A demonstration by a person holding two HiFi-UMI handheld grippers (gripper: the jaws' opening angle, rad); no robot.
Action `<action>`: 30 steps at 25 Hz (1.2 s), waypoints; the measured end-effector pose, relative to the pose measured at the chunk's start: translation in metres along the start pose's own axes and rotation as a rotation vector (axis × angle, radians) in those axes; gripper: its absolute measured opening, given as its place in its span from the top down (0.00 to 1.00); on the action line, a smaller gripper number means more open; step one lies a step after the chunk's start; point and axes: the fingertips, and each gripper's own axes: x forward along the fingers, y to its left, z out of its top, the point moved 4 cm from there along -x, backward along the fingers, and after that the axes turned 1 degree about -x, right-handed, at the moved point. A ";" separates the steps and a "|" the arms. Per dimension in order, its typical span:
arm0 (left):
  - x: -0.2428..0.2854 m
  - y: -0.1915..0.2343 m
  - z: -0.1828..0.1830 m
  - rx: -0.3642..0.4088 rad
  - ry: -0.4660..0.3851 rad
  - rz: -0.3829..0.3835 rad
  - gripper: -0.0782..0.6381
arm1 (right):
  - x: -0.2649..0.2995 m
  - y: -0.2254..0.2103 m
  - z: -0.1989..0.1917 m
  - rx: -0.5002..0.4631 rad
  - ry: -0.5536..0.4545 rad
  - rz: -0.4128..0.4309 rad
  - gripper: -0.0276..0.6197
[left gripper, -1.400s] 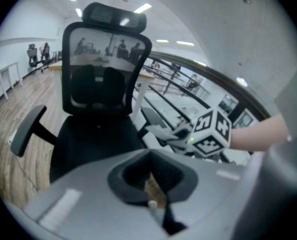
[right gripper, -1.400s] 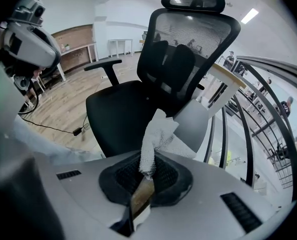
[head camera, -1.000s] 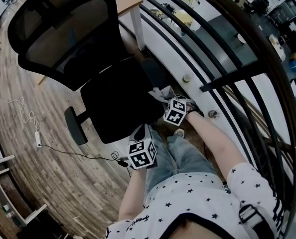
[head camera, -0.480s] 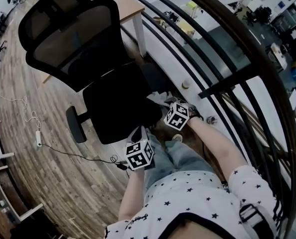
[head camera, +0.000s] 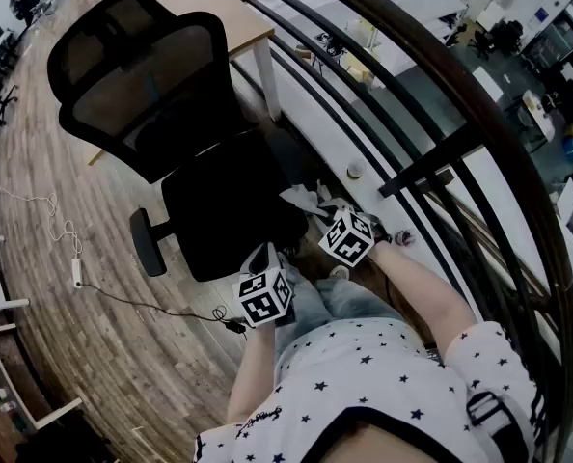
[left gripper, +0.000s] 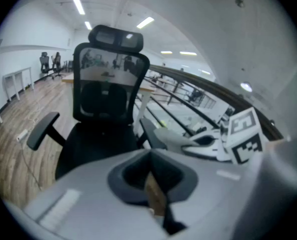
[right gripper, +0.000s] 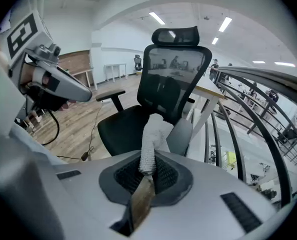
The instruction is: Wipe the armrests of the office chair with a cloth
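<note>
Right gripper view: right tongs (right gripper: 146, 176) pinched on cloth (right gripper: 152, 136) | left gripper view: left tongs (left gripper: 151, 179) closed together, empty

Railing (head camera: 431, 152) hems rail-side armrest (right gripper: 183, 134); open floor (head camera: 45, 162) beside other armrest (head camera: 150, 242); desk (head camera: 219, 8) behind chair back (head camera: 137, 75)

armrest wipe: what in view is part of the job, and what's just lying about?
Job:
- office chair, with its armrest
- cloth, clamped in the right gripper
- left gripper, shut with nothing in it

Lying about:
- wooden desk
- railing
- power strip and cable on the floor
</note>
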 end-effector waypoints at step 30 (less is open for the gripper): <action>-0.044 -0.043 0.025 0.062 -0.133 -0.063 0.88 | -0.120 0.026 0.020 0.202 -0.317 -0.088 0.91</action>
